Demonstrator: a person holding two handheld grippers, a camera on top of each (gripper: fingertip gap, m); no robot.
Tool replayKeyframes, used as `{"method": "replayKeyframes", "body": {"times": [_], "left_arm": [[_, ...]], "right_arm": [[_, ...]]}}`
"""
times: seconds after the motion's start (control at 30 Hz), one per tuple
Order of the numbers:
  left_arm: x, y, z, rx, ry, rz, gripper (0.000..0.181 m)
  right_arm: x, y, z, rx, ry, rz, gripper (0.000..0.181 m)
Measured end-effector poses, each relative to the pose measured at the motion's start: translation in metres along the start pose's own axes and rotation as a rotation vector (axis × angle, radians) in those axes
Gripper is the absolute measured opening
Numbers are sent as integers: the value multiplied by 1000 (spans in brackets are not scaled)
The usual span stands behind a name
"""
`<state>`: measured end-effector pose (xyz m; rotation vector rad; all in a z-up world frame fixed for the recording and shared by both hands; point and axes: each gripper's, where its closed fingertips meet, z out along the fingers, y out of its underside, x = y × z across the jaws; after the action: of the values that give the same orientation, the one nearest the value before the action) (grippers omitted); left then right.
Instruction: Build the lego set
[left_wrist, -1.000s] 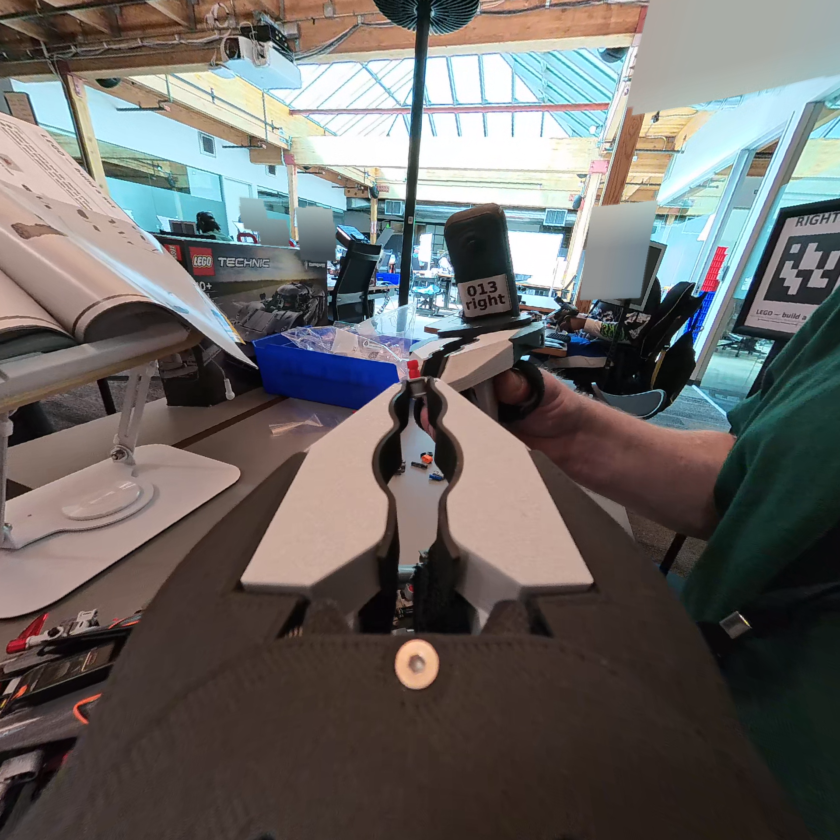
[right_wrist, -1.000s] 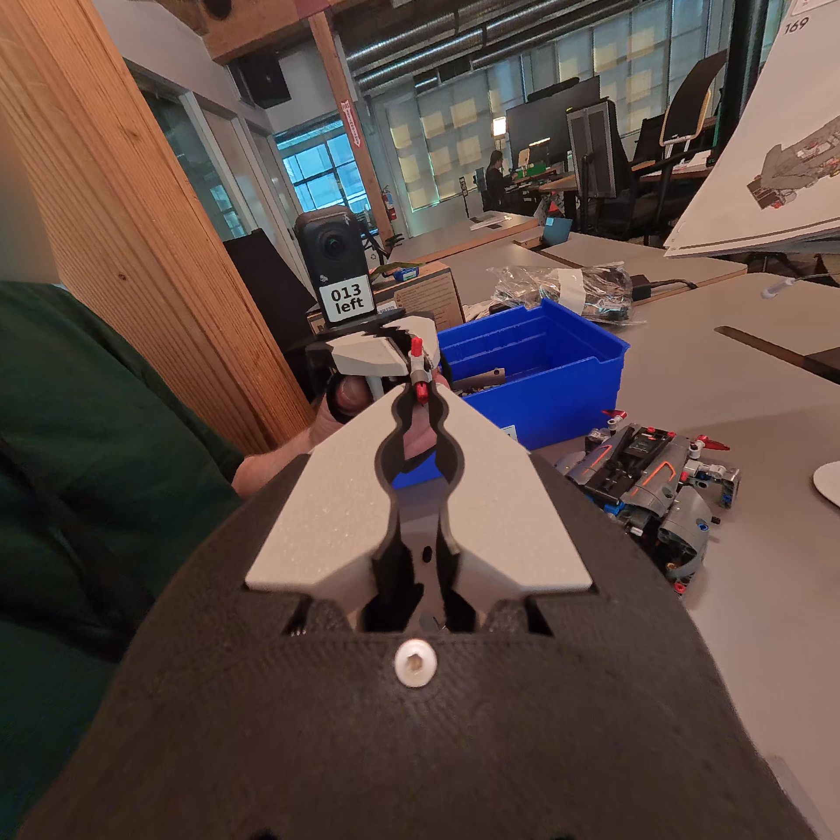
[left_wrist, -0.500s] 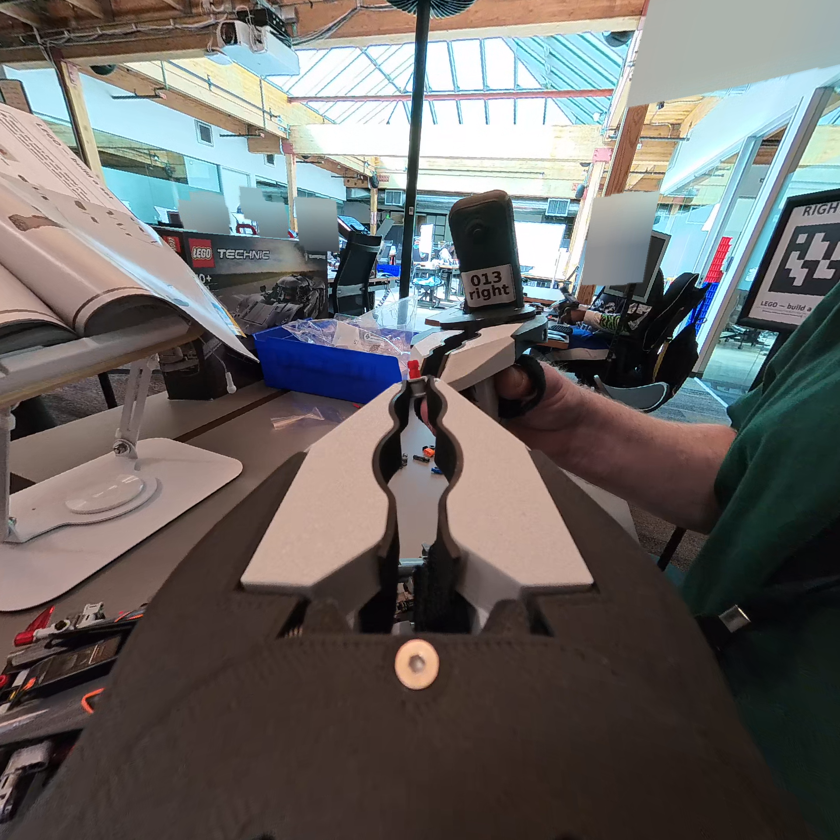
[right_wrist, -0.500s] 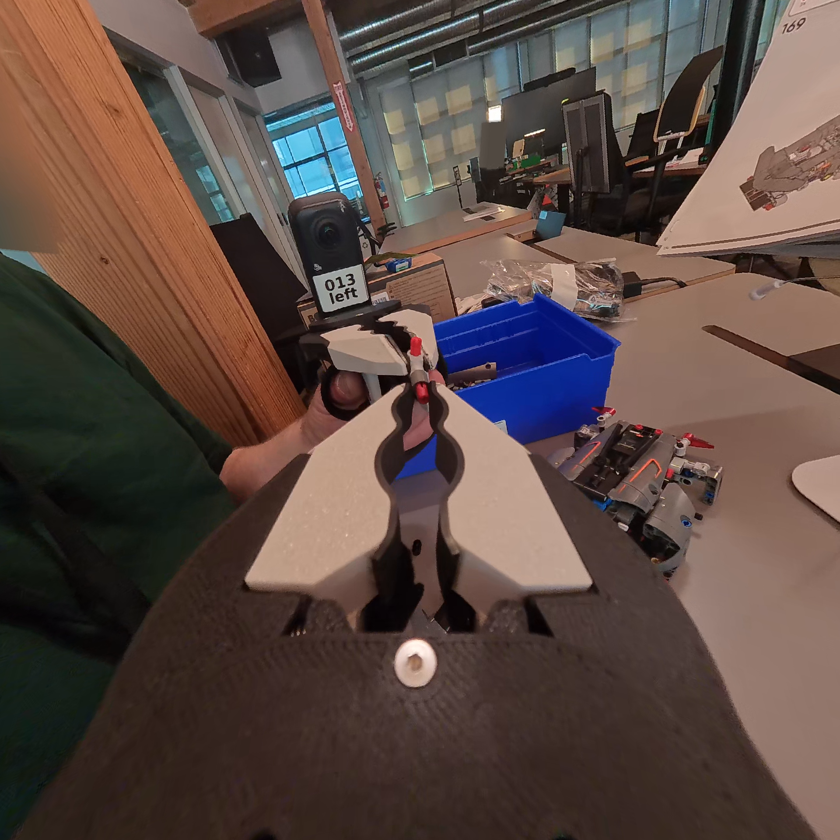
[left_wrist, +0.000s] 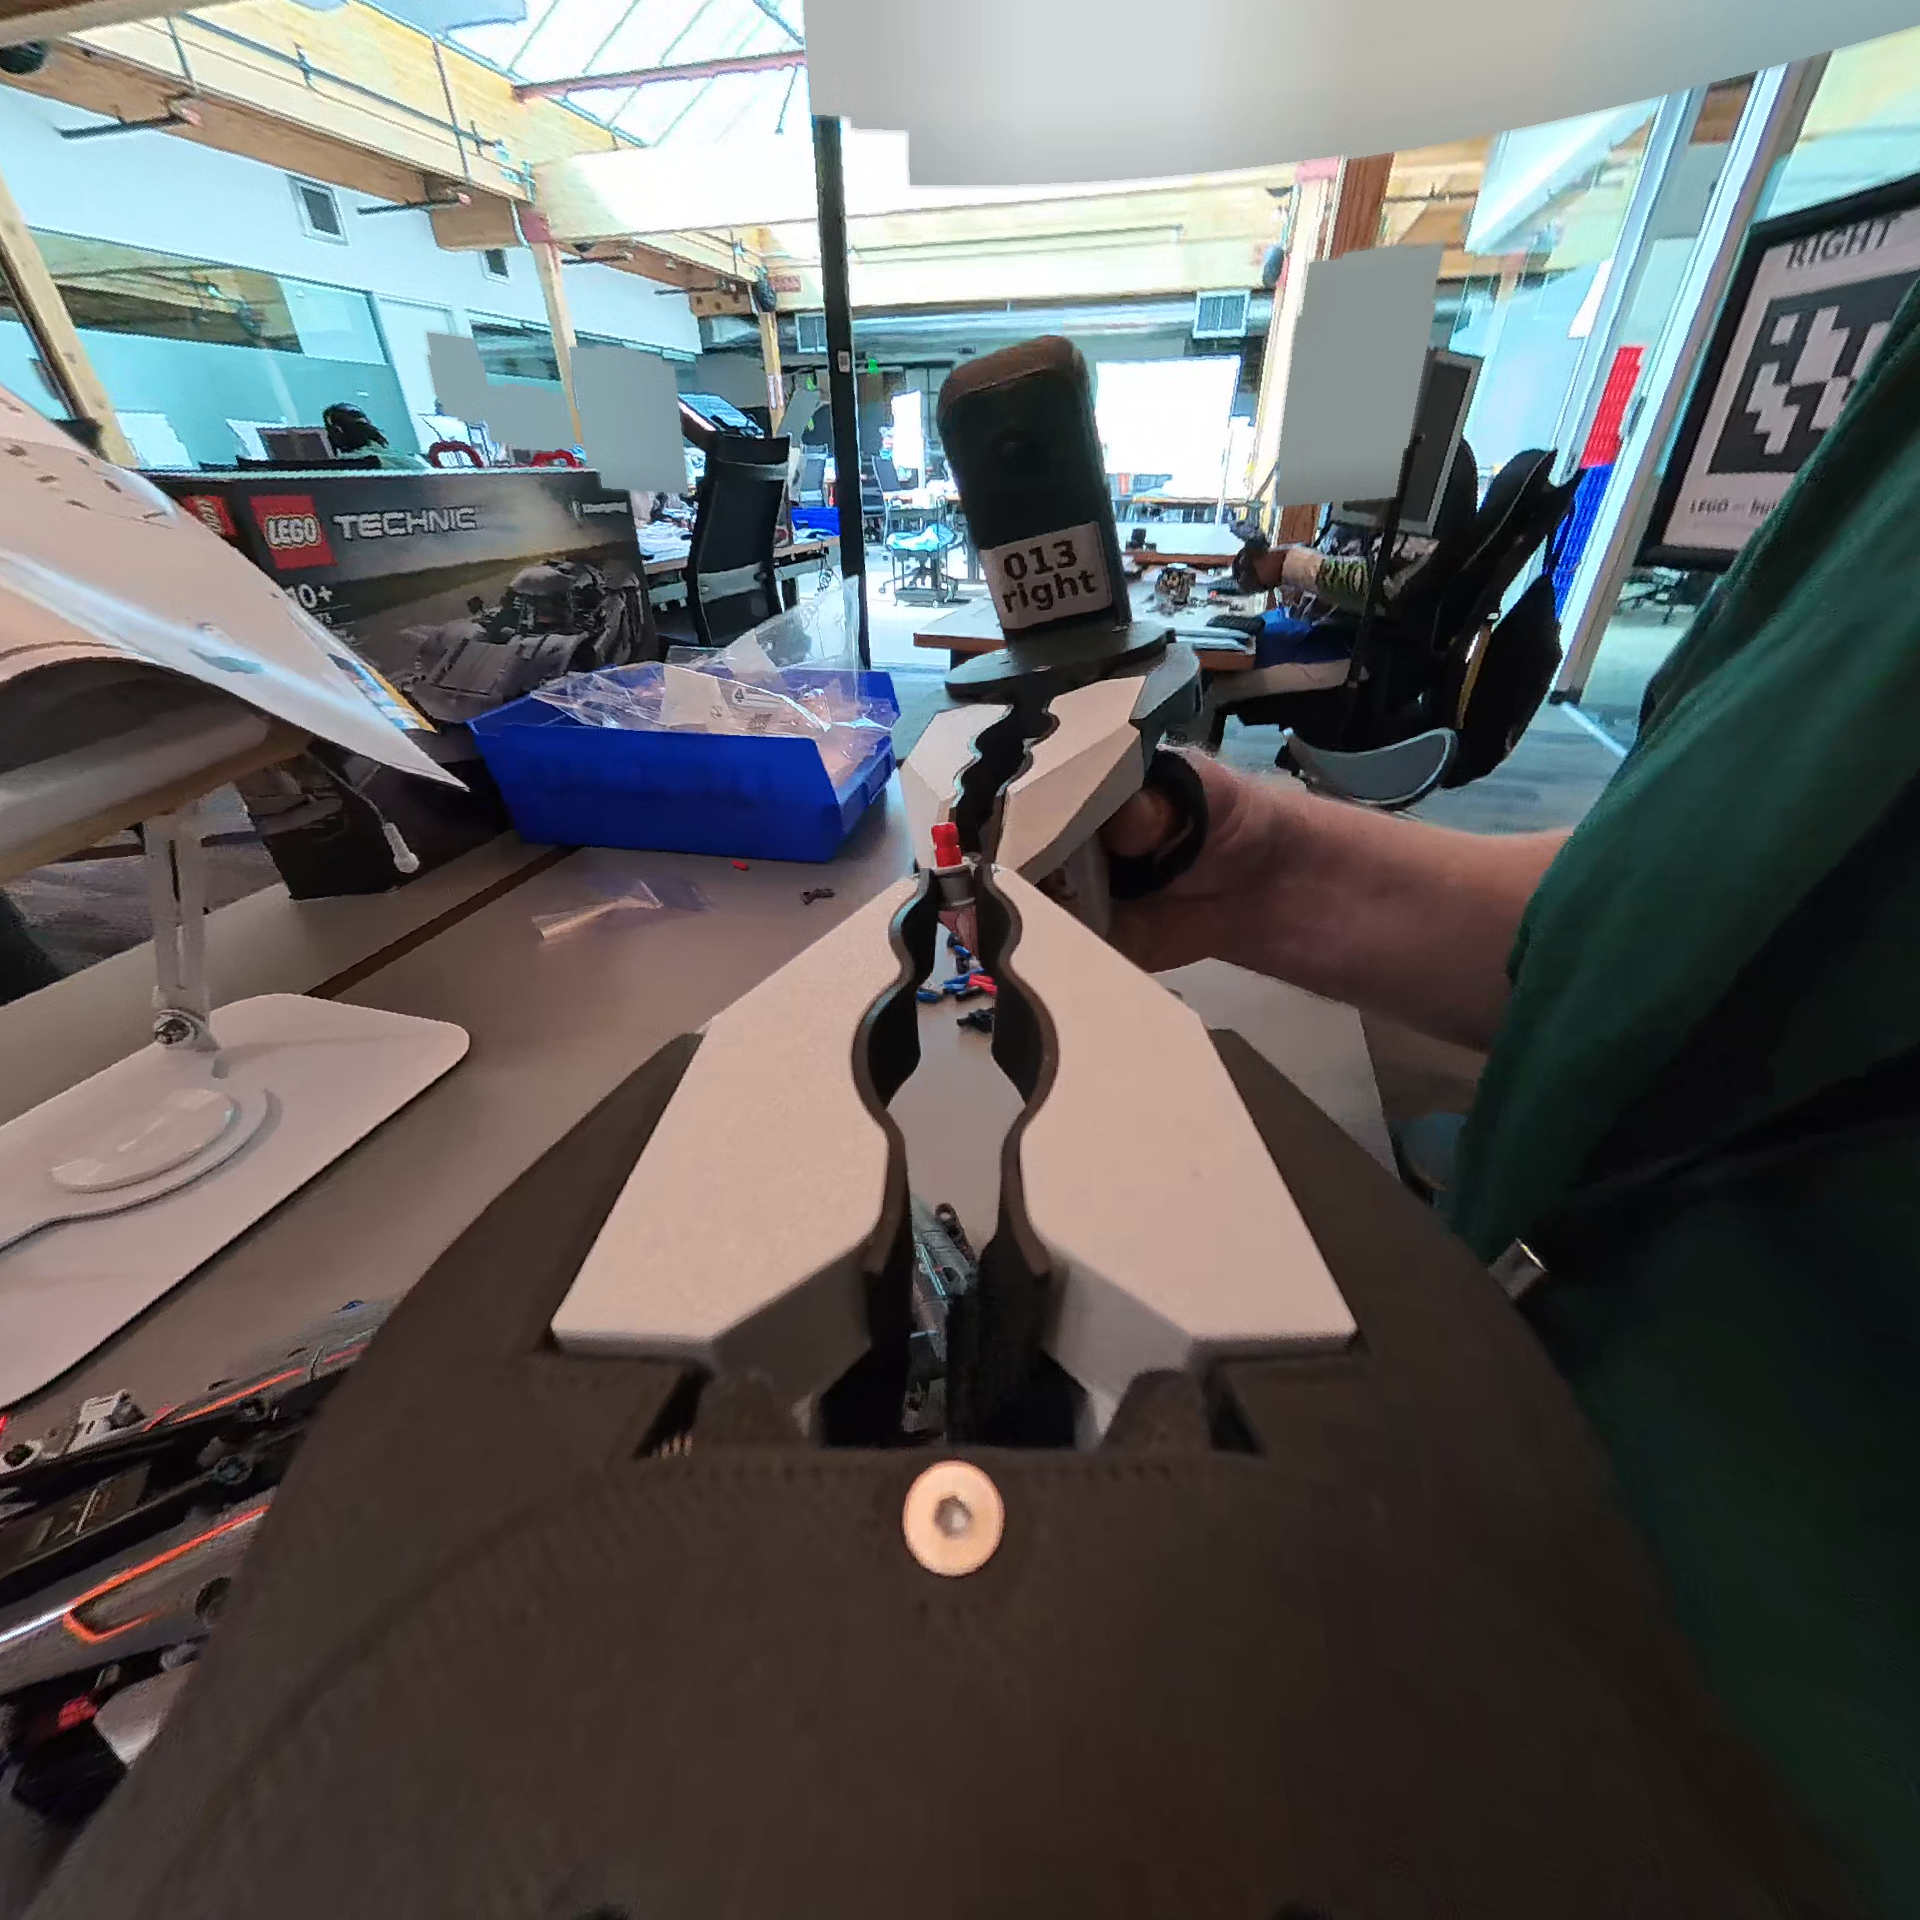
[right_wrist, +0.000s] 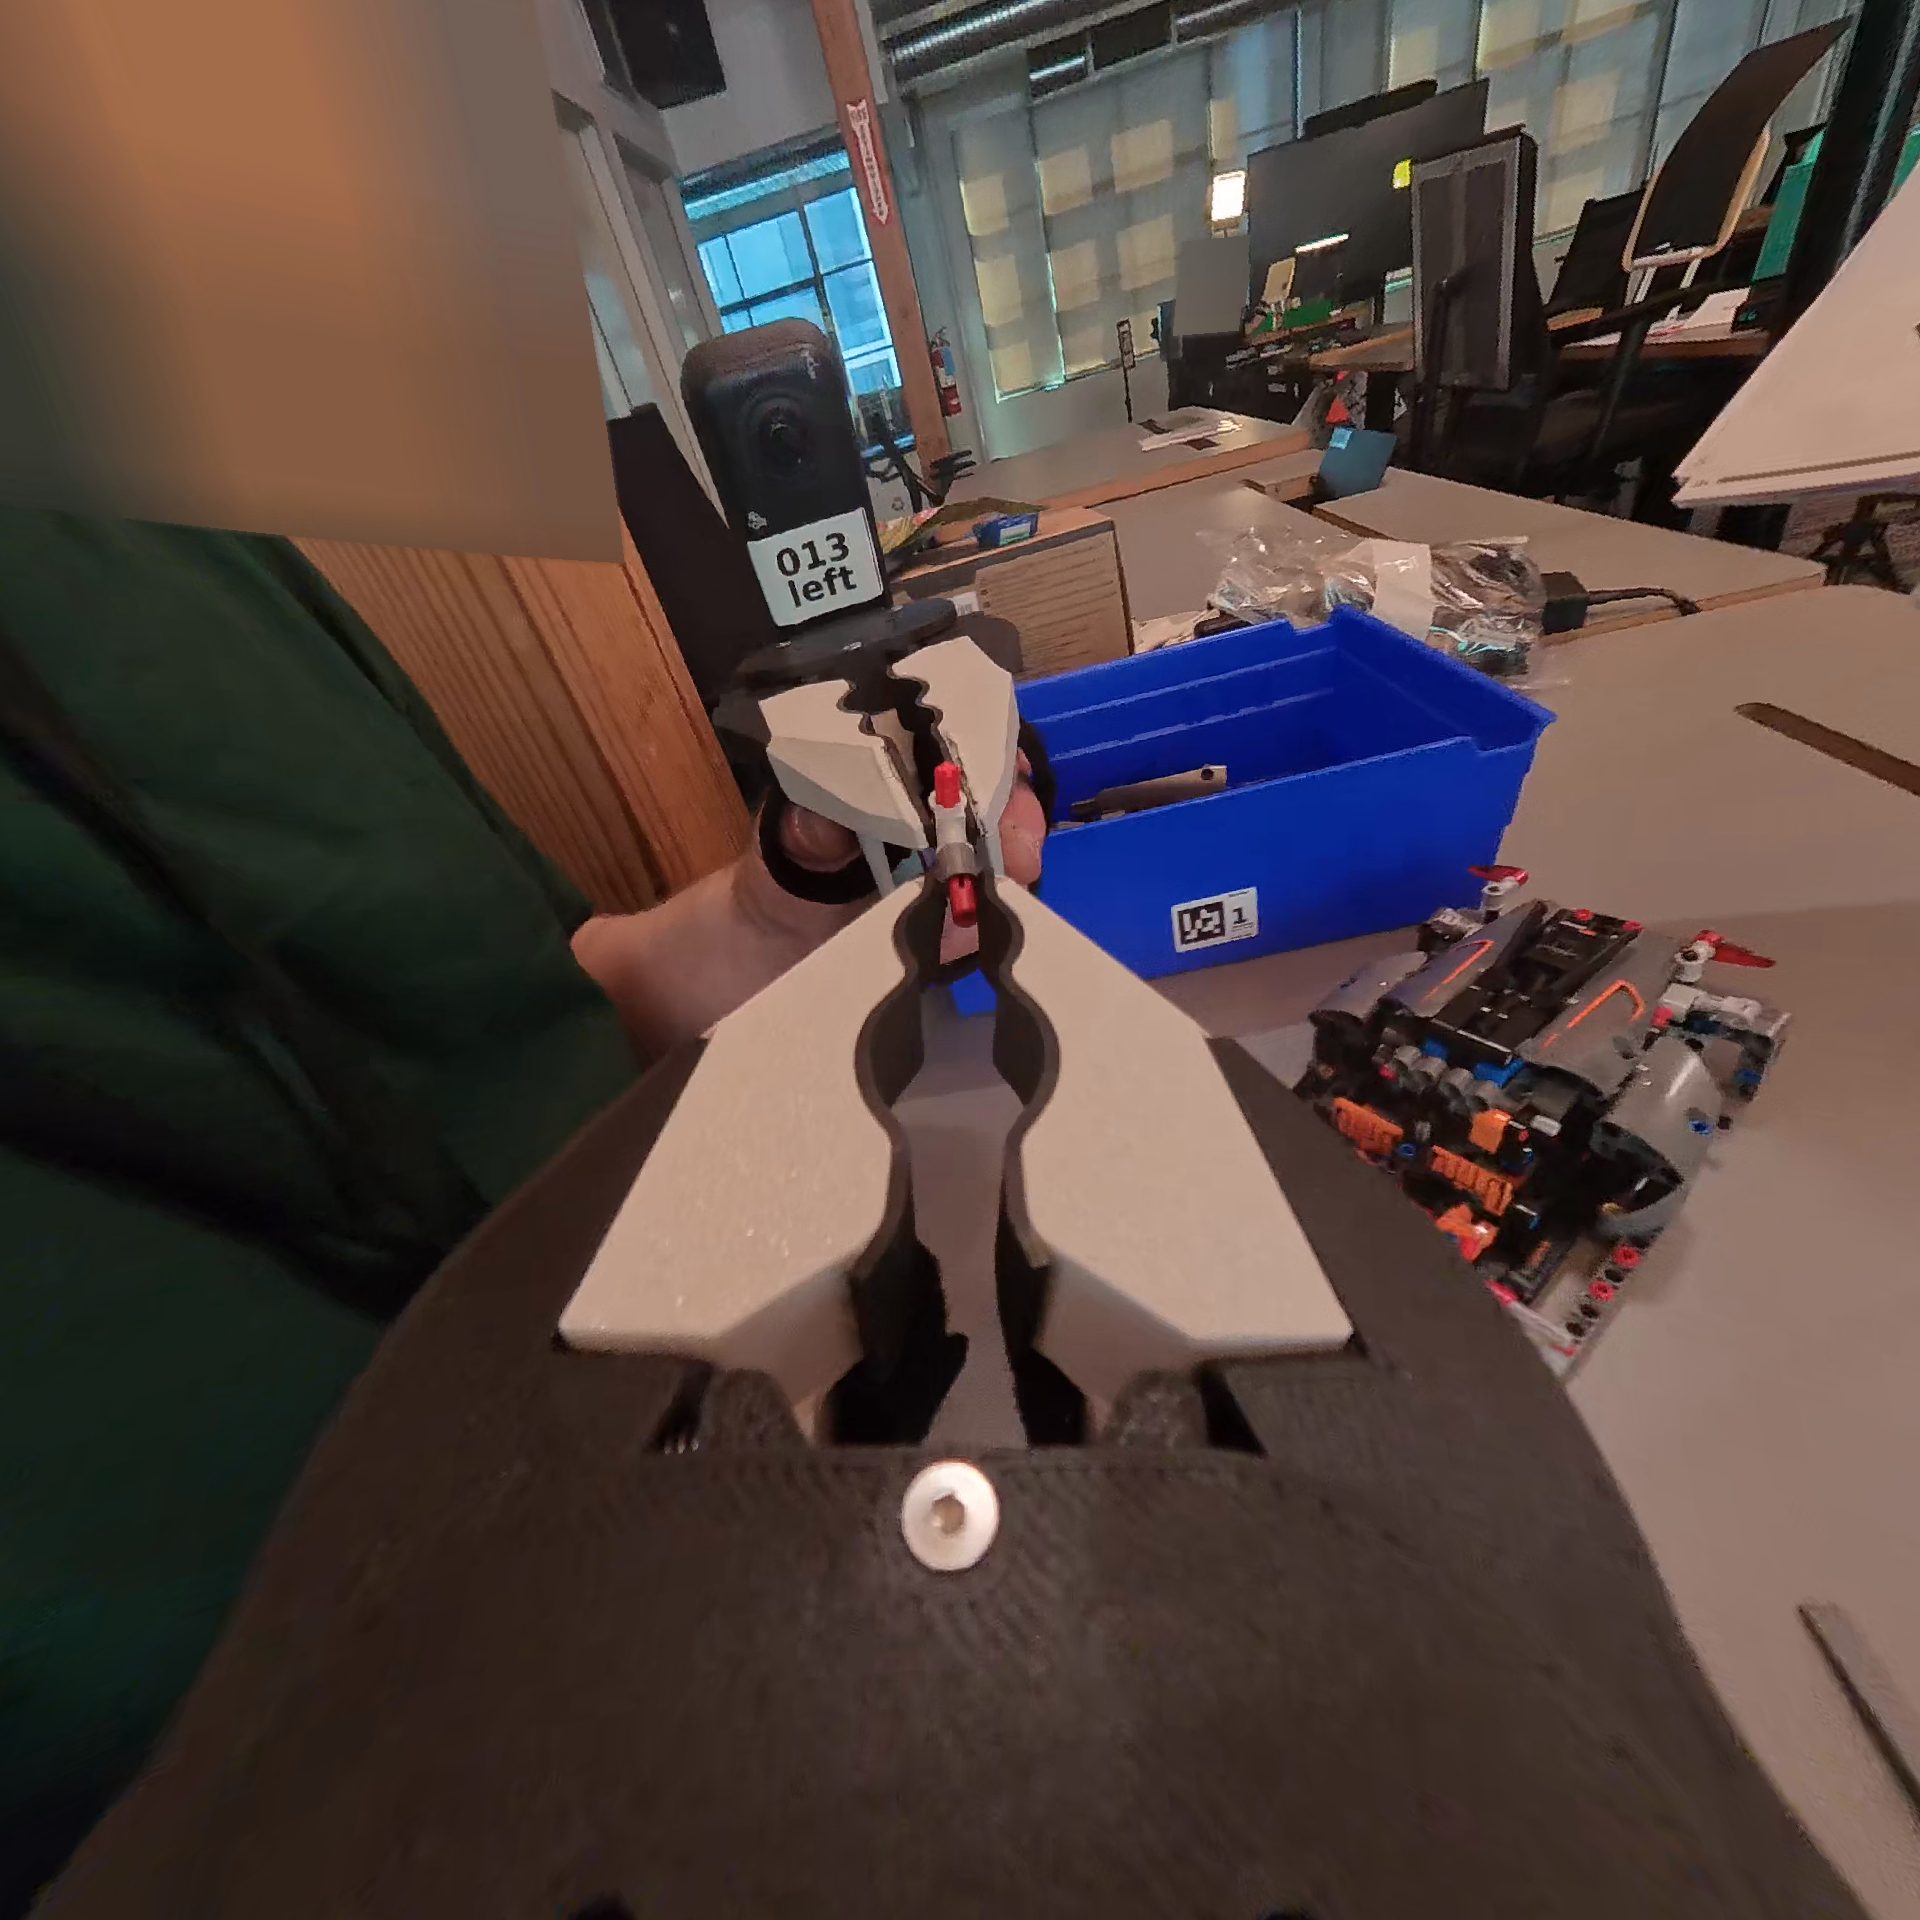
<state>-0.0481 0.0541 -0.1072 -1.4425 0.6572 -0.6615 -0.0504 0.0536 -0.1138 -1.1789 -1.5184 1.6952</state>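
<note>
While both claws, left (left_wrist: 958, 883) and right (right_wrist: 961, 894), pinched one red-tipped pin (right_wrist: 951, 847) tip-to-tip, it looked tiny, rigid, slippery (best gripped mid-collar)

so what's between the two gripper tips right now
A small red-and-grey lego pin, pinched by both the left gripper and the right gripper; nothing else lies between them. The right wrist view shows it best.

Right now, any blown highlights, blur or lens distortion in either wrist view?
Left wrist view: skylight and far windows blown out, fisheye bends the edges, left tool sharp. Right wrist view: evenly lit indoors, Lego model sharp, slight softness toward the edges.
</note>
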Motion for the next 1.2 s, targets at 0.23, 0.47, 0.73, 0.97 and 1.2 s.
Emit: {"method": "replayKeyframes", "body": {"times": [0.23, 0.47, 0.73, 0.97, 1.2], "left_arm": [[10, 1, 4, -18, 15, 26, 4], [11, -3, 7, -20, 10, 49, 4], [-4, -6, 2, 38, -17, -49, 4], [-13, -6, -2, 90, 1, -155, 4], [-16, -4, 0, 116, 24, -207, 4]], "right_arm": [[-8, 4, -7, 26, -13, 15, 5], [-10, 0, -10, 38, -18, 8, 5], [11, -6, -18, 78, 115, 8, 18], [7, -5, -14, 41, 136, -37, 21], [8, -6, -4, -13, 196, -113, 21]]}}
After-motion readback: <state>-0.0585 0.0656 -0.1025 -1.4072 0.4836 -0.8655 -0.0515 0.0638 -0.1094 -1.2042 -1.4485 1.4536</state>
